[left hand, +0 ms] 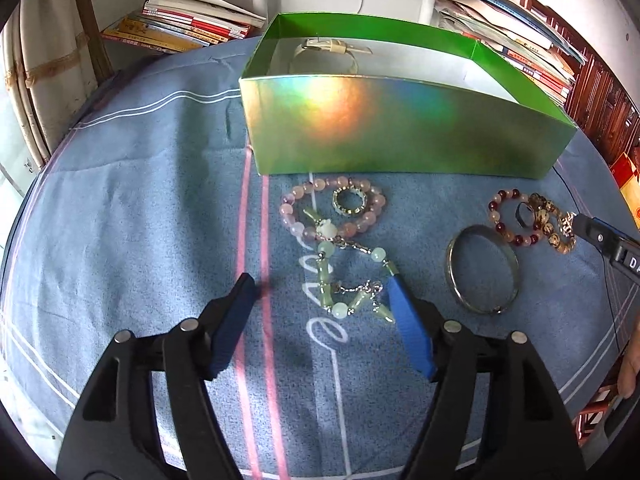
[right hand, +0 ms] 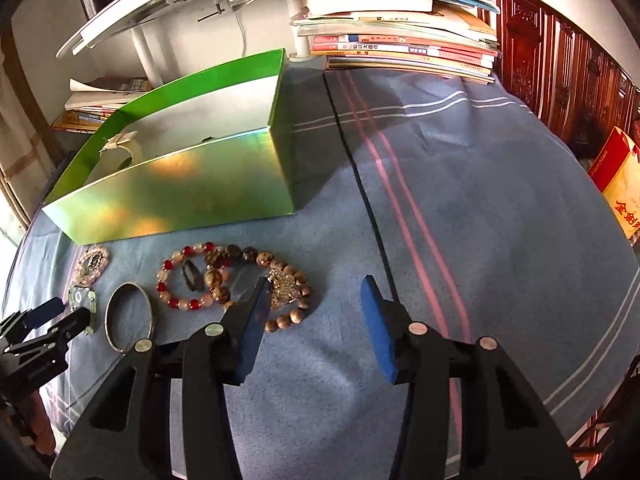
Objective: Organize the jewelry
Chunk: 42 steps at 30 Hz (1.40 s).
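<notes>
Jewelry mostly still out on the surface [left hand: 120, 200]: only a pale watch [left hand: 328, 50] sits in the green box [left hand: 400, 132], while the pink bead bracelet [left hand: 332, 210], jade chain [left hand: 352, 280], silver bangle [left hand: 482, 270] and wooden bead bracelet [right hand: 280, 284] wait, left tool [left hand: 322, 292] and right tool [right hand: 316, 292] both spread, pinching nothing.

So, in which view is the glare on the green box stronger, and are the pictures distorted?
Left wrist view: a strong rainbow glare on the front wall of the green box. Right wrist view: weaker orange patches on the same wall. Both views: fisheye bending, dark corners, jewelry fairly sharp.

You can read white cursive "love" on the blue cloth [left hand: 120, 200]. The right gripper [left hand: 600, 236] shows "DA". The red-and-yellow packet [right hand: 622, 184] bears "金剑".
</notes>
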### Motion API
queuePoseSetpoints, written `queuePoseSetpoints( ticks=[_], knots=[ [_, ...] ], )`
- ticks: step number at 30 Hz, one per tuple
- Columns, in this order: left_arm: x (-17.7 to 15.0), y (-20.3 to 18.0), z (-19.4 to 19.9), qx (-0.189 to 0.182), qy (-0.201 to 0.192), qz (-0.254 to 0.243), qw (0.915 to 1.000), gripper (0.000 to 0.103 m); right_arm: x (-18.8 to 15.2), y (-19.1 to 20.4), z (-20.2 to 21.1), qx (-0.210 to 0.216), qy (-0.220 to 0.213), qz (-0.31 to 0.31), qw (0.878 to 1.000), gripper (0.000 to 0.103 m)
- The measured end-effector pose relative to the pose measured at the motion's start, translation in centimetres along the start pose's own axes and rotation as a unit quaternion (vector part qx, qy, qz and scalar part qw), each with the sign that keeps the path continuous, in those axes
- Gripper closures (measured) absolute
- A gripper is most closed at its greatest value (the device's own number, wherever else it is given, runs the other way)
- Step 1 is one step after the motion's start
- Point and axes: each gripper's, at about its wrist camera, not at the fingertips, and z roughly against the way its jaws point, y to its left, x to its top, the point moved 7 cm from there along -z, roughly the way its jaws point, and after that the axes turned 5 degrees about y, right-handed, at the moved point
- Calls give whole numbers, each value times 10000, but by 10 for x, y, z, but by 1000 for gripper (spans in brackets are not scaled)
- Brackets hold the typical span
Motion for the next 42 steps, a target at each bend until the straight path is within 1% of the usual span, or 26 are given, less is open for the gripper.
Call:
queuePoseSetpoints(
  ticks=[3, 6, 11, 14, 18, 20, 22, 26, 27, 28, 30, 31, 32, 35, 37, 38, 40, 42],
  knots=[
    [-1, -1, 0, 24, -4, -30, 10000, 31, 4, -3, -2, -26, -18, -70, 10000, 55],
    [-1, -1, 0, 19, -8, -41, 10000, 30, 6, -9, -2, 72, -34, -251, 9997, 55],
    [-1, 0, 0, 14, -17, -50, 10000, 27, 6, -16, 1, -82, -74, -322, 9994, 55],
    [-2, -1, 0, 31, -31, -54, 10000, 25, 6, -20, 4, -40, -124, -416, 9990, 55],
    [-2, -1, -1, 31, -34, -56, 10000, 23, 5, -27, 3, -123, -101, -498, 9986, 55],
    [-2, -1, -1, 36, -36, -52, 10000, 22, 3, -22, 3, -43, -105, -404, 9991, 55],
    [-2, -1, -1, 42, -34, -52, 10000, 21, 1, -10, 3, 76, -118, -177, 9997, 55],
    [-3, 0, -1, 46, -34, -48, 10000, 21, 1, 11, -1, 20, -137, 205, 9997, 55],
    [-3, 0, -1, 47, -30, -44, 10000, 21, 2, 16, -4, -29, -149, 312, 9994, 61],
    [-3, -1, -1, 48, -25, -38, 10000, 21, 1, 19, -6, -39, -128, 373, 9992, 73],
    [-3, 1, 0, 36, -13, -3, 10000, 21, 2, 22, -7, -70, -176, 409, 9990, 79],
    [-3, 1, 2, 3, -22, 23, 10000, 21, 2, 23, -6, -34, -173, 416, 9990, 81],
    [-3, -1, 7, -52, -113, 17, 9999, 21, 2, 24, -5, 8, -169, 435, 9989, 81],
    [2, -10, 28, -108, -540, -175, 9983, 21, -1, 28, -1, 22, -172, 497, 9986, 81],
    [4, -21, 37, -297, -687, -310, 9967, 21, -2, 31, 1, 91, -159, 532, 9984, 81],
    [5, -27, 38, -409, -698, -367, 9960, 23, -3, 35, 3, 143, -144, 573, 9981, 81],
    [8, -38, 34, -495, -623, -462, 9958, 33, -6, 41, 5, 200, -115, 661, 9975, 81],
    [11, -48, 25, -489, -499, -540, 9961, 47, -10, 47, 6, 242, -75, 746, 9969, 81]
  ],
)
